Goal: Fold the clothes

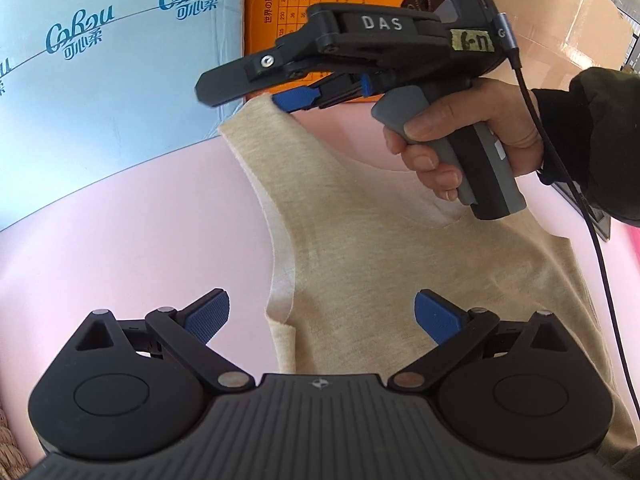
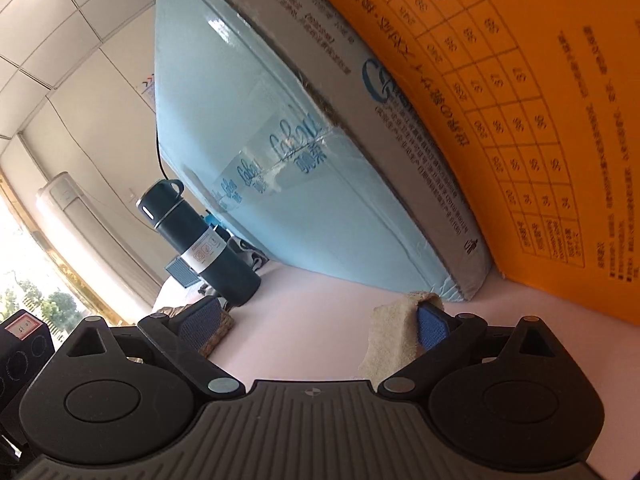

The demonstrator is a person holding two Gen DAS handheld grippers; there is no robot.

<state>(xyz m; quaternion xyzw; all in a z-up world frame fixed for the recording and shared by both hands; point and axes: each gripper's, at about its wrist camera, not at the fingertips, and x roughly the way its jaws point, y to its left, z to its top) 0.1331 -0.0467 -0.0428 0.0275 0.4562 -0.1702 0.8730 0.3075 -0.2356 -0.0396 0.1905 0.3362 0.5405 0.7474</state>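
A beige sleeveless top (image 1: 360, 248) lies flat on the pink table (image 1: 120, 248), neck end toward the boxes. My left gripper (image 1: 320, 316) hangs open over its left armhole, one pad above bare table and the other above the fabric. A hand (image 1: 472, 136) holds my right gripper (image 1: 240, 98) at the tip of the far shoulder strap. In the right wrist view that gripper (image 2: 316, 324) is open, and the raised strap end (image 2: 390, 332) rests against its right pad (image 2: 432, 326).
A light blue carton (image 1: 100, 80) and an orange printed box (image 1: 280, 0) stand along the table's far edge. A dark flask (image 2: 200, 240) stands on a woven mat (image 2: 218, 332) at the far left. A cable (image 1: 560, 152) trails from the right gripper.
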